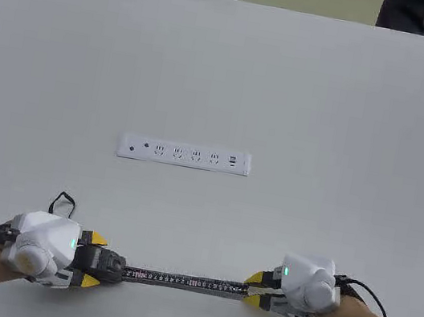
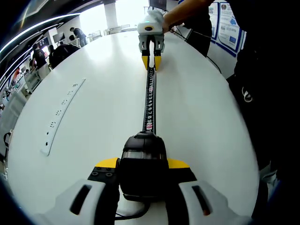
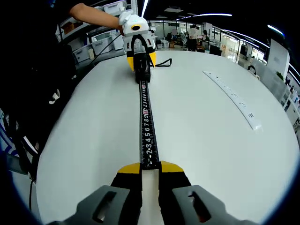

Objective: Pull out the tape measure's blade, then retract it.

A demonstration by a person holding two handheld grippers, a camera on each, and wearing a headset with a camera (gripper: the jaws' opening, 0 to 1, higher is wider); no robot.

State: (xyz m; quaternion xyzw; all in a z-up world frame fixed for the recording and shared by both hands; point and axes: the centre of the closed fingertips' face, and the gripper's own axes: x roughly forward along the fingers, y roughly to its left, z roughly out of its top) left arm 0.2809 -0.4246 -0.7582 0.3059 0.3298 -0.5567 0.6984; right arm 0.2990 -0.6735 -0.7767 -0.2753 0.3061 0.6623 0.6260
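With left gripper [image 1: 94, 260] clamped on case [image 2: 144, 161] and right gripper [image 1: 255, 289] pinching blade [image 1: 183, 281], guide it straight, no snapping back.

Bright, even overhead light; fisheye edges bend strongly.

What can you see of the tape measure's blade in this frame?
The blade is a narrow dark strip printed with pale numerals and a few red marks, and it looks like coated metal. It is pulled out and runs straight and flat, low along the white table; whether it rests on the table I cannot tell. One end enters the black case, held in the left gripper. The free end is pinched between the jaws of the right gripper.
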